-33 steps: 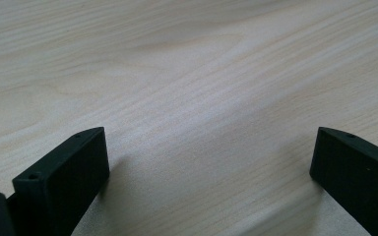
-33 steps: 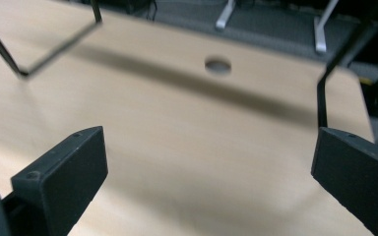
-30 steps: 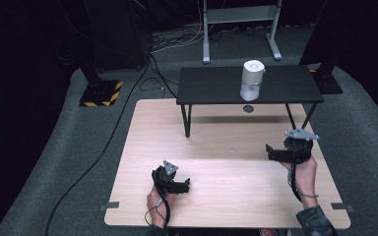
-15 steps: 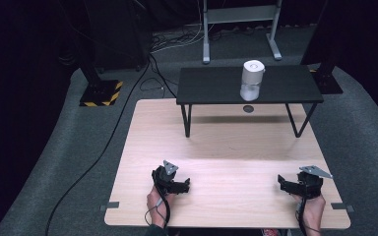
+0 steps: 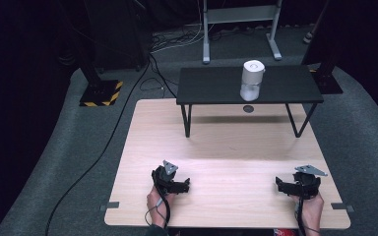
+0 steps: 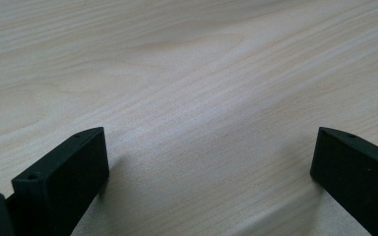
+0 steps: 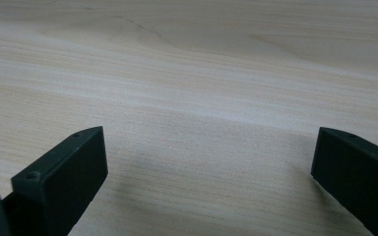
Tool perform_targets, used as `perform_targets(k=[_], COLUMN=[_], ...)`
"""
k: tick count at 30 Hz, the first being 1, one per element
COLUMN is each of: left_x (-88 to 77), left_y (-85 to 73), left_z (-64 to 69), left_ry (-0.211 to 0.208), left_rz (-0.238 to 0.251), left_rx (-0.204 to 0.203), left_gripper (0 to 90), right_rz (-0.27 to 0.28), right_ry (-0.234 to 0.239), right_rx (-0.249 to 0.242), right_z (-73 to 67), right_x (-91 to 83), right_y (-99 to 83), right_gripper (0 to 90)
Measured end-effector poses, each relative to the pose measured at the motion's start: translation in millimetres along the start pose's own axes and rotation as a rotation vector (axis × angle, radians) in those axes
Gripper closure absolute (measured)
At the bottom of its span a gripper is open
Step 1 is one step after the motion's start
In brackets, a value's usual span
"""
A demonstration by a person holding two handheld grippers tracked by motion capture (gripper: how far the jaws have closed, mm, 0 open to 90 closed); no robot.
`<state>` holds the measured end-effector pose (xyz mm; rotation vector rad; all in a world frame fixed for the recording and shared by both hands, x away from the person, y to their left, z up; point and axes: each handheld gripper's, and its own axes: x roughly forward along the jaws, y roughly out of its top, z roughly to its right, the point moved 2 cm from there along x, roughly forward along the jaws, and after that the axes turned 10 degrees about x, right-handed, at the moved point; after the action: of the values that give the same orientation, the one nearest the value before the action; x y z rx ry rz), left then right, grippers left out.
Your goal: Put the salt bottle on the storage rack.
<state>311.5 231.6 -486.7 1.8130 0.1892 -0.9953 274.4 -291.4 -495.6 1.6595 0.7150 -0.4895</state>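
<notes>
The right gripper (image 5: pixel 281 185) has dropped back to the table's (image 5: pixel 226 147) near right corner, jaws apart like the left gripper's (image 5: pixel 184 186), so reach both evenly toward the white container (image 5: pixel 252 80) standing on the far black bench (image 5: pixel 202 86).

Between the 2 claws, left claw (image 5: pixel 183 186) and right claw (image 5: pixel 281 185), the wooden table (image 5: pixel 226 147) lies bare. Farther off, a low black bench (image 5: pixel 211 86) spans the far edge, with a white canister (image 5: pixel 251 80) standing on it.
</notes>
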Motion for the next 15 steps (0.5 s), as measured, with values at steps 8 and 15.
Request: perform_targets(k=[8,15], left_x=[0.0,-0.2], left_y=[0.0,-0.1], left_z=[0.0,0.9], left_ry=[0.000,0.004], left_rz=[0.000,0.001], left_rx=[0.001,0.005], left_gripper=[0.5,0.6], right_rz=[0.013,0.003], right_ry=[-0.010,-0.031], right_rx=[-0.007,-0.032], right_z=[-2.8,-8.0], right_x=[-1.4,-0.1], right_y=[-2.6,-1.6], right_gripper=[0.0,0.0])
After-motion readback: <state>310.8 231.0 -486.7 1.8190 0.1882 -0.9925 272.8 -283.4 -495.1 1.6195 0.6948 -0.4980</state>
